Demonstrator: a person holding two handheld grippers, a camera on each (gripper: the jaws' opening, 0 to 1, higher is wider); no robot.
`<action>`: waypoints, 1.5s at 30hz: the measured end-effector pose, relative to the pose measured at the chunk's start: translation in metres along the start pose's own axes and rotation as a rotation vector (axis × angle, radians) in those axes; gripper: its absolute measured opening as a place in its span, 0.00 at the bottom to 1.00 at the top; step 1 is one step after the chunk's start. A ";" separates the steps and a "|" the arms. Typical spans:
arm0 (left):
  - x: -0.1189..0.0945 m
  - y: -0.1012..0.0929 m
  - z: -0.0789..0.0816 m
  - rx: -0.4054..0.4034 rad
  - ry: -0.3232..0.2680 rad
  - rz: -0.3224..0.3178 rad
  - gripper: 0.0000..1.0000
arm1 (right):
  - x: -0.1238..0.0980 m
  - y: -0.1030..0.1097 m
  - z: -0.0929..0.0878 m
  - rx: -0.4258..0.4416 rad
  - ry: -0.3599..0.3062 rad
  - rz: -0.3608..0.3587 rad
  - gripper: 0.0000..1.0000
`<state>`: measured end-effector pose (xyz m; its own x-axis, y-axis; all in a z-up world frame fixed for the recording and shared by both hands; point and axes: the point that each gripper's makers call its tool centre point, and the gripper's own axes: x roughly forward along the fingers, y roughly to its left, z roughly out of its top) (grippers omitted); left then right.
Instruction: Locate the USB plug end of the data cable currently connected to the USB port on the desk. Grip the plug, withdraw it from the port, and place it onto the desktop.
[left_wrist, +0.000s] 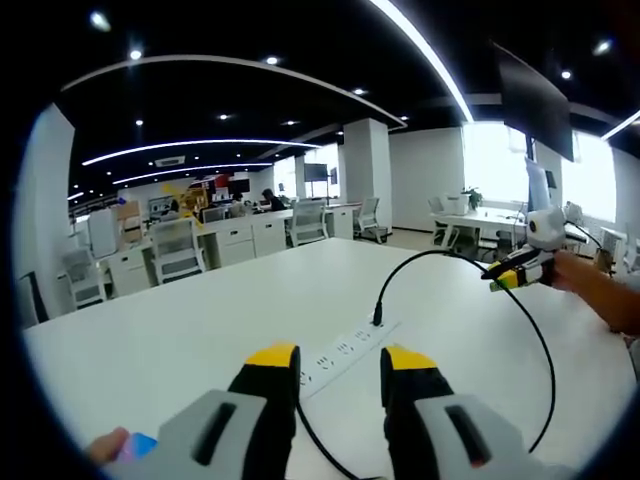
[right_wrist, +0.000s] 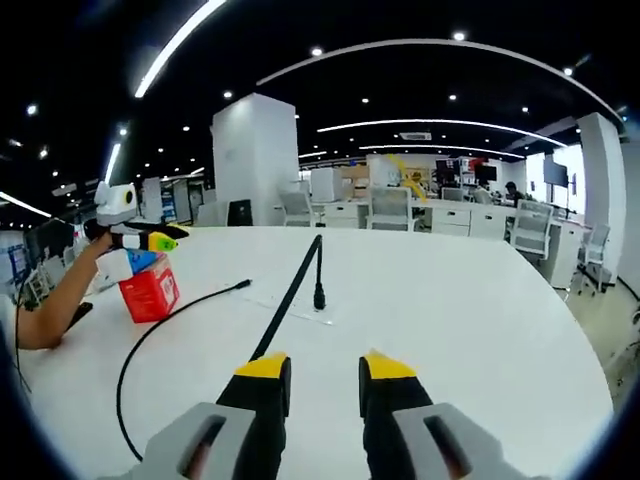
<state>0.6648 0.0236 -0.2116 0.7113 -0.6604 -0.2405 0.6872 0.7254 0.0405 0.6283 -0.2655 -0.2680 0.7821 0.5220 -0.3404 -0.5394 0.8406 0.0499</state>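
A white power strip (left_wrist: 345, 352) lies flat on the white table (left_wrist: 180, 330), just beyond my left gripper (left_wrist: 340, 362), whose jaws stand open with nothing between them. The black plug (left_wrist: 378, 318) stands upright in the strip's far end. Its black cable (left_wrist: 425, 256) arcs up off the table to my right gripper (left_wrist: 508, 279), then loops down along the table. In the right gripper view the plug (right_wrist: 318, 296) stands in the strip (right_wrist: 300, 312), and the cable (right_wrist: 290, 295) runs back to the left jaw's tip. My right gripper (right_wrist: 314, 372) is open. The left gripper (right_wrist: 165, 241) hovers at far left.
A red box with a blue top (right_wrist: 150, 288) stands on the table below the left gripper. The cable's loose end (right_wrist: 243, 286) lies flat near it. A person's forearm (right_wrist: 45, 310) reaches in. Desks and office chairs (left_wrist: 180, 250) fill the room behind.
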 end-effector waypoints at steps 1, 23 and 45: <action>0.000 0.000 0.000 0.000 0.000 0.000 0.32 | 0.002 -0.001 0.000 -0.004 0.002 0.002 0.30; 0.000 0.002 0.001 0.002 0.000 0.001 0.32 | 0.055 -0.016 0.004 -0.011 0.027 0.096 0.30; 0.011 0.014 0.001 0.001 0.056 0.003 0.32 | 0.083 -0.022 0.023 -0.068 0.050 0.214 0.30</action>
<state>0.6824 0.0263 -0.2125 0.7040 -0.6462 -0.2946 0.6851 0.7272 0.0421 0.7126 -0.2376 -0.2763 0.6319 0.6781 -0.3754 -0.7126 0.6988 0.0629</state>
